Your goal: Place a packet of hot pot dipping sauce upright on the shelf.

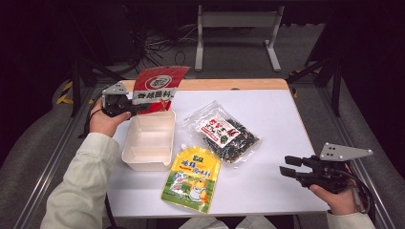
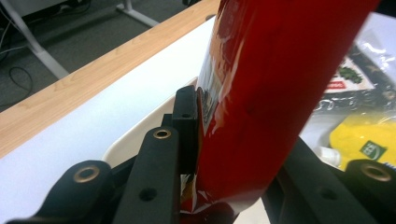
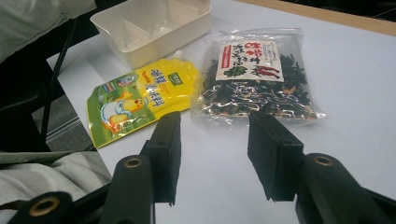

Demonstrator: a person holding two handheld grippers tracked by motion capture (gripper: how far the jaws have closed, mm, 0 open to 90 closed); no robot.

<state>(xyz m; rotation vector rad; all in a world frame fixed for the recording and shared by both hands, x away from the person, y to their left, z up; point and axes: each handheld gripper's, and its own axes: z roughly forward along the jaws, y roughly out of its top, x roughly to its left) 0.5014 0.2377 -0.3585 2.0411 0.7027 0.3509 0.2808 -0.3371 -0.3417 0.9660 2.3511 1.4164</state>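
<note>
My left gripper (image 1: 139,109) is shut on a red sauce pouch (image 1: 156,88), held upright over the far end of a cream plastic tub (image 1: 148,141). In the left gripper view the red pouch (image 2: 261,93) stands pinched between the black jaws, with the tub rim (image 2: 140,128) just below. A yellow spouted pouch (image 1: 192,178) lies flat in front of the tub, and a clear bag of dark dried spices (image 1: 223,131) lies to its right. My right gripper (image 1: 288,166) hovers open near the table's right front edge, its jaws empty and pointing at the spice bag (image 3: 256,77) and yellow pouch (image 3: 140,95).
The white table top (image 1: 267,114) has a wooden strip (image 1: 224,84) along its far edge. Beyond it stand a metal frame leg (image 1: 236,33) and loose cables on the floor. The tub (image 3: 154,25) has an inner divider.
</note>
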